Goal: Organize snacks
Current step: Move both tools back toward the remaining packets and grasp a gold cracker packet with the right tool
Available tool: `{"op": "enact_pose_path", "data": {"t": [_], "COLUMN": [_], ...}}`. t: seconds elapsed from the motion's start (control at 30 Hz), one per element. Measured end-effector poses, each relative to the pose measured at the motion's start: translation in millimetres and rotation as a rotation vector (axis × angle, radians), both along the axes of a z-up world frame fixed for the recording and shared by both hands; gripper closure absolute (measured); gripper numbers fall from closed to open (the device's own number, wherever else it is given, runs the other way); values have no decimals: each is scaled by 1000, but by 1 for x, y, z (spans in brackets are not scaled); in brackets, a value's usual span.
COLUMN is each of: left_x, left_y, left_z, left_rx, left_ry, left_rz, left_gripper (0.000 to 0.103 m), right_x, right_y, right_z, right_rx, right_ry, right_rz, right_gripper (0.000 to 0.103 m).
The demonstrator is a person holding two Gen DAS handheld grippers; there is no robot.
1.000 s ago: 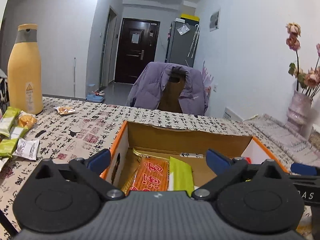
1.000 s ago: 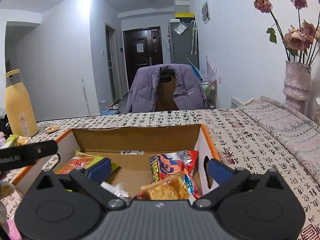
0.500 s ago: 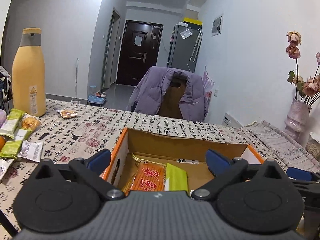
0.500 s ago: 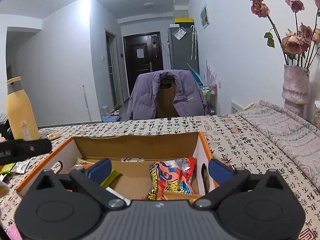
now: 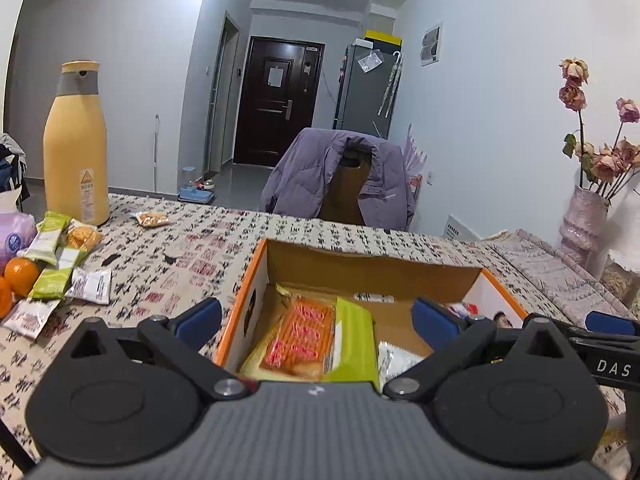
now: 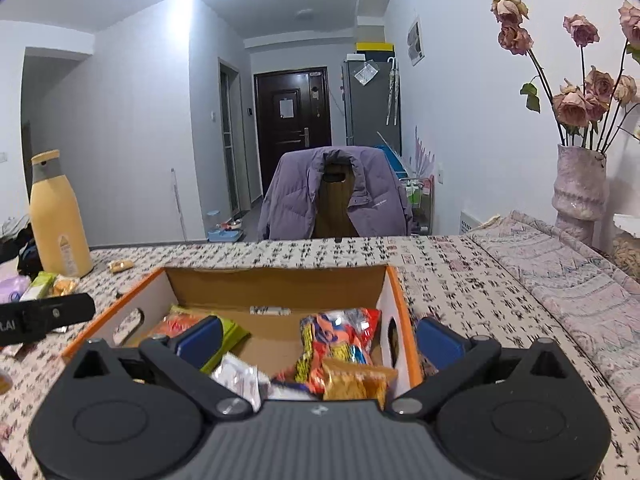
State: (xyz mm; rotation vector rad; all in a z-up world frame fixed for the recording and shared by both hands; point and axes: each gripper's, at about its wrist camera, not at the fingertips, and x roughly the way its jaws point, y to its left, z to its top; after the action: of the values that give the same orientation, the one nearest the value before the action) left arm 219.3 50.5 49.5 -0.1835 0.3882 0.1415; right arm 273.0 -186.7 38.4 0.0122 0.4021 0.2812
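Both tongs hang above an open cardboard box with orange edges point(image 5: 256, 276), which sits on a table covered by a cloth printed with black and red characters point(image 5: 192, 248).

The left gripper point(image 5: 316, 316) is released, its blue-padded fingers point(image 5: 199, 315) spread wide with nothing between them. Ahead of it and below, on the box floor, lies a clear packet of orange biscuits with red print point(image 5: 302, 336), touching a flat lime-green packet point(image 5: 354, 340) on its right. Off to the left of this gripper, loose snacks lie on the cloth: green-and-white bars point(image 5: 56, 264), a white sachet point(image 5: 90, 286) and an orange fruit point(image 5: 20, 272). Farther left and beyond stands a tall yellow bottle with a grey collar point(image 5: 76, 160).

The right gripper point(image 6: 318, 340) is likewise released and holds nothing. Between its spread fingers, down in the box, sit a crinkled red-and-blue snack bag point(image 6: 340, 340), a small golden-orange packet point(image 6: 356, 380) nearest the tongs, and a silvery-white sachet point(image 6: 236, 376) toward its left finger. Beyond its right finger, well apart, a mottled pink vase of dried roses point(image 6: 580, 192) stands on a folded patterned cloth.
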Motion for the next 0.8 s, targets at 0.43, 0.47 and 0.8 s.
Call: {"op": "enact_pose_path", "data": {"t": [0.43, 0.47, 0.8], "left_x": [-48, -50, -69], "left_y": [-6, -7, -9], "left_z": [-31, -34, -63], "left_rx": [9, 11, 5], "left_ry": [53, 57, 105], "left_rz": [-51, -56, -99], "left_gripper": [0, 0, 0], "right_x": [-54, -57, -75], "right_y": [-29, -31, -51], "right_z": [-27, -29, -52], "right_rx": [-57, -61, -100], "right_ry": [54, 59, 115], "right_rz": [-2, -2, -22], "right_gripper": [0, 0, 0]}}
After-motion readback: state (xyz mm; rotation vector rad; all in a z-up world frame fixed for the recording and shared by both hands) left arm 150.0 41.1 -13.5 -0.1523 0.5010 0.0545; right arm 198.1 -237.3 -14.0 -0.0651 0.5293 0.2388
